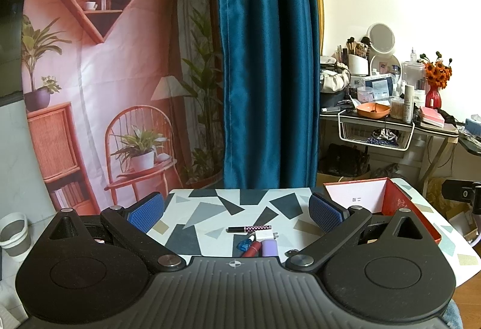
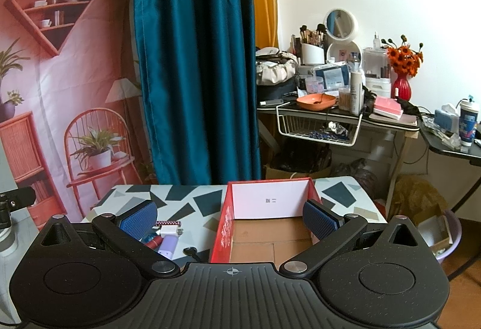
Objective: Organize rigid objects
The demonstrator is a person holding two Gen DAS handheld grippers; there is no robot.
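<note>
1. The small rigid things lie in one cluster on the table (image 1: 210, 208), straight ahead of the left tool (image 1: 236, 210) and low between its blue pads: a checkered tube (image 1: 249, 228), a white plug (image 1: 264, 235), a lilac case (image 1: 269, 247), a red tube (image 1: 252, 249) and a blue clip (image 1: 244, 244).
2. The checkered tube lies farthest out, its long axis crosswise to the left tool's fingers; the red tube and lilac case point roughly along them.
3. The red box (image 2: 264, 226), open and with nothing visible inside, sits right of the cluster, straight ahead of the right tool (image 2: 230, 220).
4. The left tool looks the nearer one to the cluster; from the right wrist view the cluster lies off to the left, partly behind the left pad.
5. Both tools stand with fingers wide apart, holding nothing.
6. The table carries a cloth with grey and dark shards; a small black item (image 2: 191, 251) lies just beside the box wall.
7. Behind hang a teal curtain (image 1: 267, 58) and a printed backdrop (image 1: 105, 73); a cluttered dresser (image 2: 387, 120) stands well apart at right.
</note>
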